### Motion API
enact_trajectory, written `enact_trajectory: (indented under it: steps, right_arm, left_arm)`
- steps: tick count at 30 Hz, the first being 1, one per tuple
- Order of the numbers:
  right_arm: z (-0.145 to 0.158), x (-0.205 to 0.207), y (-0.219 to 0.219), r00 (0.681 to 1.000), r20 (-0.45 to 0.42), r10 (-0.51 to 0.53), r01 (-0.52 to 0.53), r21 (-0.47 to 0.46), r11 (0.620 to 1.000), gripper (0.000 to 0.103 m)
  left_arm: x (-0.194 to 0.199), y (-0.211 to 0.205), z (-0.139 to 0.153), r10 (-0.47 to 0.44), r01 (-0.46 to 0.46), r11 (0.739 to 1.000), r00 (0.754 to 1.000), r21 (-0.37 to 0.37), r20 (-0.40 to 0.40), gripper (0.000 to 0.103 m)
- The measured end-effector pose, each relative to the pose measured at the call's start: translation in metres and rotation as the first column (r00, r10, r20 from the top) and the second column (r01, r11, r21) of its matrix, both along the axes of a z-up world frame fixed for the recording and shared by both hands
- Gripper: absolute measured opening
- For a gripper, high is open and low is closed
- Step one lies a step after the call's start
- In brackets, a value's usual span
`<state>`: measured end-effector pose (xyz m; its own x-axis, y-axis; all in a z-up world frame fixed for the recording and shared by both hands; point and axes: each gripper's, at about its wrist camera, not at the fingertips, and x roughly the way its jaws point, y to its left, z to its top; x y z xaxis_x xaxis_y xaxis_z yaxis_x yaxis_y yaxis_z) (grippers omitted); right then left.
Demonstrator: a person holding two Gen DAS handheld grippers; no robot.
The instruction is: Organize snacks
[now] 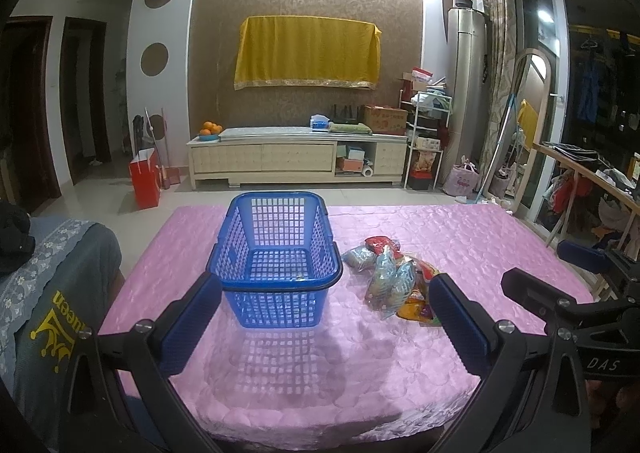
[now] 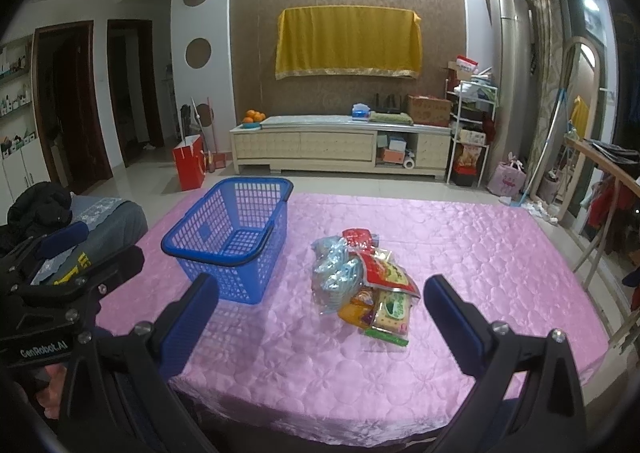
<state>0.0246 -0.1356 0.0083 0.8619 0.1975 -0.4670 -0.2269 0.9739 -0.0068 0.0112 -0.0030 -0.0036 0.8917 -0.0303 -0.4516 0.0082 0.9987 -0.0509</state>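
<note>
An empty blue plastic basket (image 1: 276, 253) stands on the pink quilted table (image 1: 460, 237); it also shows in the right wrist view (image 2: 234, 237). A pile of snack packets (image 1: 396, 277) lies just right of it, and shows in the right wrist view (image 2: 368, 285). My left gripper (image 1: 324, 313) is open and empty, in front of the basket near the table's front edge. My right gripper (image 2: 320, 317) is open and empty, in front of the snack pile. Each gripper shows at the edge of the other's view.
A chair with a grey cloth (image 1: 48, 293) stands left of the table. A wooden chair (image 2: 600, 221) stands at the right. A TV cabinet (image 1: 296, 157) lines the far wall.
</note>
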Motion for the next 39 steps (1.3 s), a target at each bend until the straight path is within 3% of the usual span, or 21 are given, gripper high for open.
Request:
enact_trajectory:
  steps: [6, 14, 24, 33, 39]
  right_arm:
    - [-0.001, 0.018, -0.009, 0.999, 0.008, -0.049, 0.049, -0.034, 0.998, 0.103]
    - [-0.032, 0.069, -0.024, 0.984, -0.177, -0.015, 0.019, 0.022, 1.000, 0.103]
    - [-0.091, 0.126, -0.007, 0.919, -0.389, 0.062, -0.033, 0.081, 0.996, 0.092]
    - [-0.122, 0.181, 0.011, 0.883, -0.465, -0.062, 0.097, 0.052, 0.994, 0.092]
    - [-0.141, 0.203, 0.019, 0.867, -0.490, -0.094, 0.112, 0.007, 0.994, 0.068]
  left_arm:
    - [0.024, -0.005, -0.002, -0.012, 0.012, 1.000, 1.000, 0.001, -0.016, 0.103]
    - [0.065, -0.005, -0.032, 0.001, -0.004, 1.000, 0.992, -0.028, -0.129, 0.103]
    - [0.095, 0.008, -0.082, 0.072, -0.080, 0.996, 0.969, -0.026, -0.236, 0.103]
    - [0.109, 0.020, -0.106, 0.138, -0.148, 0.989, 0.952, -0.018, -0.274, 0.103]
    - [0.115, 0.024, -0.115, 0.147, -0.156, 0.988, 0.943, -0.007, -0.298, 0.103]
